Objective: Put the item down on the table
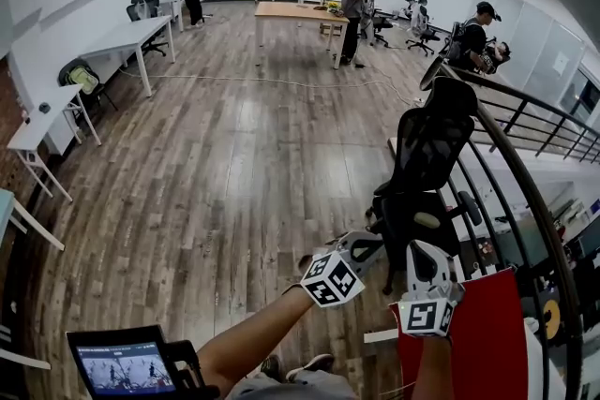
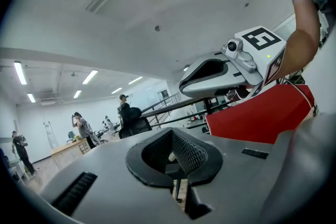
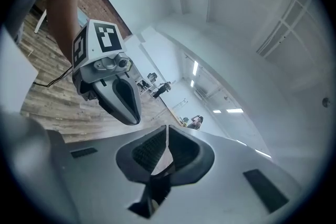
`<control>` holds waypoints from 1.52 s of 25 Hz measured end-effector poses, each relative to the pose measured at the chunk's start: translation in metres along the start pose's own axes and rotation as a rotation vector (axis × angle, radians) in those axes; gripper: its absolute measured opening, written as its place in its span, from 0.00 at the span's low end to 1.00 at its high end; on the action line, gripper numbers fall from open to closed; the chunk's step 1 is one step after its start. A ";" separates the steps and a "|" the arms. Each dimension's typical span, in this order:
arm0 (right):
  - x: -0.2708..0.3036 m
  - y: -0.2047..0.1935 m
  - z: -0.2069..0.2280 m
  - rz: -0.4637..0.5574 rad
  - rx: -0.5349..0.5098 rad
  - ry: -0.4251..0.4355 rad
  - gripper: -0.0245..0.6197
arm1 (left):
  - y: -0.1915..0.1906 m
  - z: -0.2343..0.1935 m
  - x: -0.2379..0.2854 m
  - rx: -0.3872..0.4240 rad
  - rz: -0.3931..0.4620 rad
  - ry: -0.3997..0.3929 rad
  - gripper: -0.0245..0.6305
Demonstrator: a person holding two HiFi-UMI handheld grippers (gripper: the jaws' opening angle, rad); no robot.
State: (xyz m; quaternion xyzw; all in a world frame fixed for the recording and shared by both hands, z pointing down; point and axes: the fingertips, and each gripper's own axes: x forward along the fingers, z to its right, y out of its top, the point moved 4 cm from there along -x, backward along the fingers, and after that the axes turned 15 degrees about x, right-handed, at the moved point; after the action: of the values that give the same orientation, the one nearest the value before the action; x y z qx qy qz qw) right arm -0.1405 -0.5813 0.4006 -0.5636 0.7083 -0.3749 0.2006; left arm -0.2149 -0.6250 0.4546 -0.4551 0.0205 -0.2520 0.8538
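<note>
Both clenched empty, left hand-held gripper (image 2: 176, 157), right hand-held gripper (image 3: 167, 145), head view adds screen (image 1: 127, 365)

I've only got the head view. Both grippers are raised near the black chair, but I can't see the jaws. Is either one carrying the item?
Observer: No. In its own view the left gripper has its jaws together with nothing between them.
Operator: And the right one?
Observer: The right gripper is shut and empty too, its pads meeting along a thin seam.
Operator: Is a table in front of either one?
Observer: No table shows ahead of the right one. Its view tilts upward, mostly onto the ceiling.
</note>
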 end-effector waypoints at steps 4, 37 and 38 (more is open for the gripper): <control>-0.040 -0.003 0.004 0.027 0.009 0.000 0.05 | 0.036 0.027 -0.003 0.030 0.012 -0.010 0.04; -0.421 -0.105 0.015 0.094 0.055 0.014 0.05 | 0.265 0.358 -0.010 0.113 -0.073 0.019 0.04; -0.433 -0.100 0.008 0.097 0.050 0.017 0.05 | 0.271 0.367 -0.021 0.110 -0.075 0.023 0.04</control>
State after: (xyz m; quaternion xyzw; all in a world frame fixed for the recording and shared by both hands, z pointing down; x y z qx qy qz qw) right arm 0.0537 -0.1813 0.4113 -0.5202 0.7267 -0.3873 0.2264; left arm -0.0246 -0.2098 0.4521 -0.4049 -0.0008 -0.2896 0.8673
